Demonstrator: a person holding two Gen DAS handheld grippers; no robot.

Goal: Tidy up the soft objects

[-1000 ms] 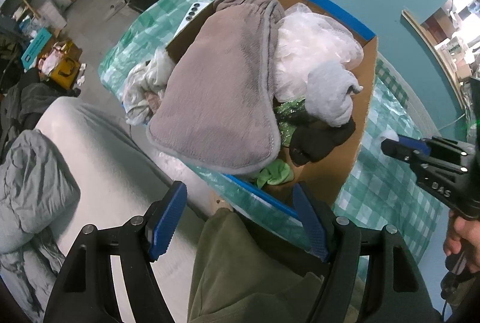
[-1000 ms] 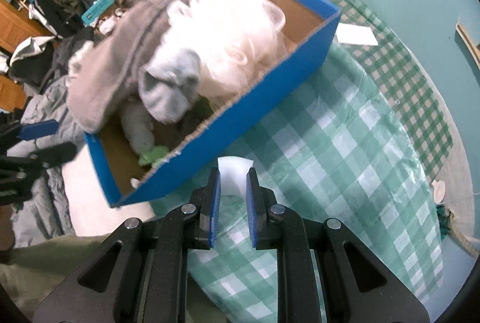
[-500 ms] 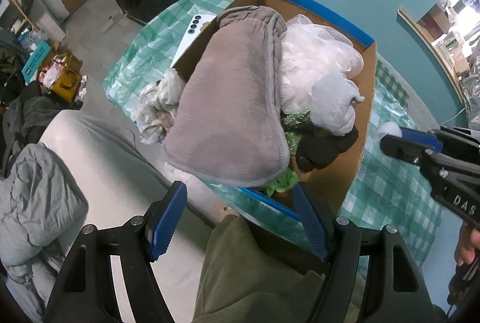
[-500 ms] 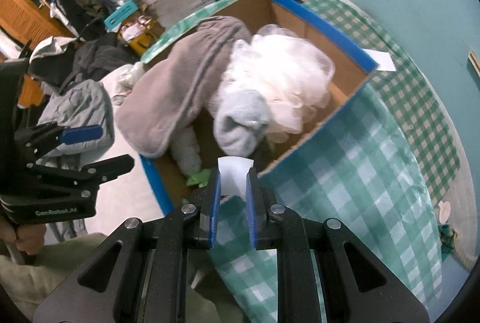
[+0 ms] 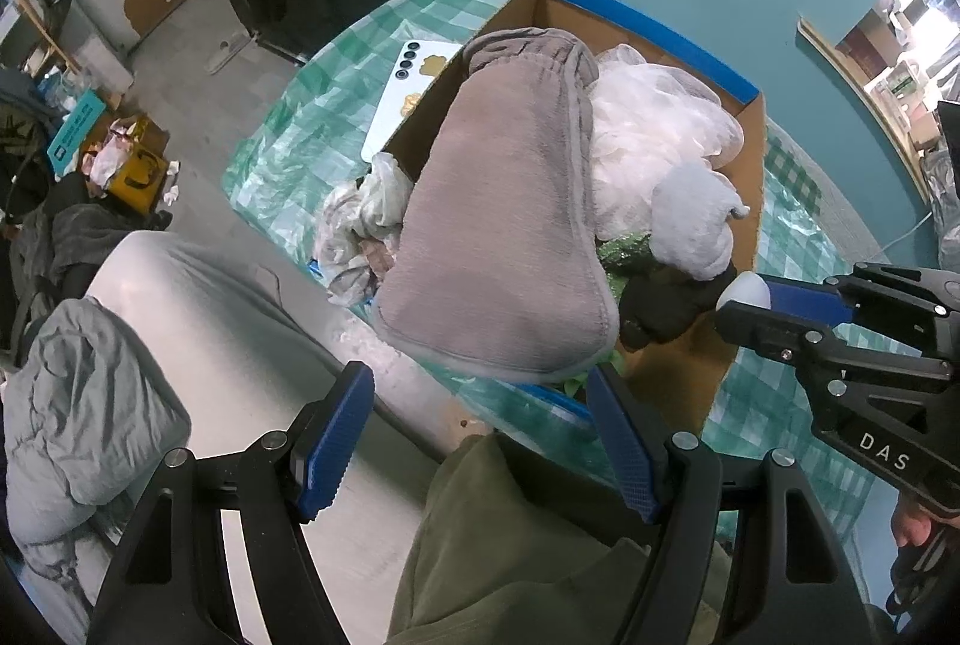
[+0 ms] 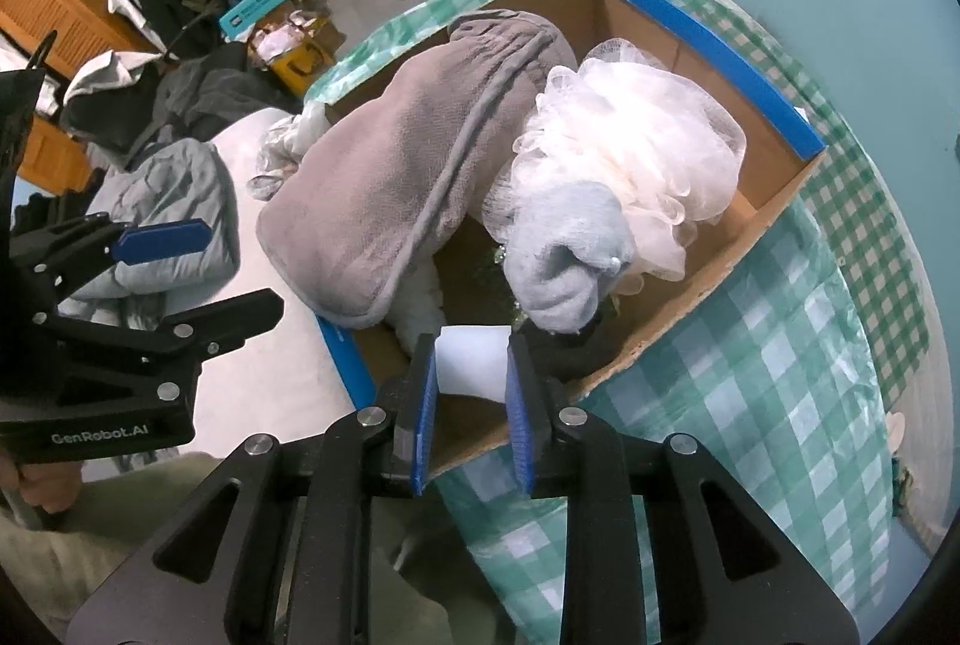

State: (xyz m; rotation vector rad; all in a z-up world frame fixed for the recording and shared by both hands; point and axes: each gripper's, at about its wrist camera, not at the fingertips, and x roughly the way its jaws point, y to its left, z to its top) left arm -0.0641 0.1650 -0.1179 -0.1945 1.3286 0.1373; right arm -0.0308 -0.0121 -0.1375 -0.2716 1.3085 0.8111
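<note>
A cardboard box (image 6: 708, 45) with blue edges stands on a green checked cloth, piled with soft things. A grey fleece towel (image 5: 504, 237) hangs over its near-left side, beside a white mesh pouf (image 6: 636, 147), a pale blue cloth (image 6: 564, 255) and a black cloth (image 5: 666, 309). My right gripper (image 6: 472, 375) hovers over the box's near corner with a white foam piece (image 6: 471, 360) between its pads; the jaws are opening and the foam still fills the gap. In the left wrist view the right gripper (image 5: 744, 300) shows the foam (image 5: 743, 290) at its tip. My left gripper (image 5: 480, 387) hangs open and empty above the box's near edge.
A pale blue phone (image 5: 402, 99) lies on the checked cloth (image 6: 774, 375) left of the box. A crumpled whitish cloth (image 5: 360, 219) sits against the box's left side. Below lie a white mattress (image 5: 198, 321), grey bedding (image 5: 72, 405) and my olive-clad leg (image 5: 510, 555).
The right gripper moved from above the checked cloth to over the box's near corner, carrying the white foam, and its jaws have widened slightly. The left gripper has stayed almost still and open.
</note>
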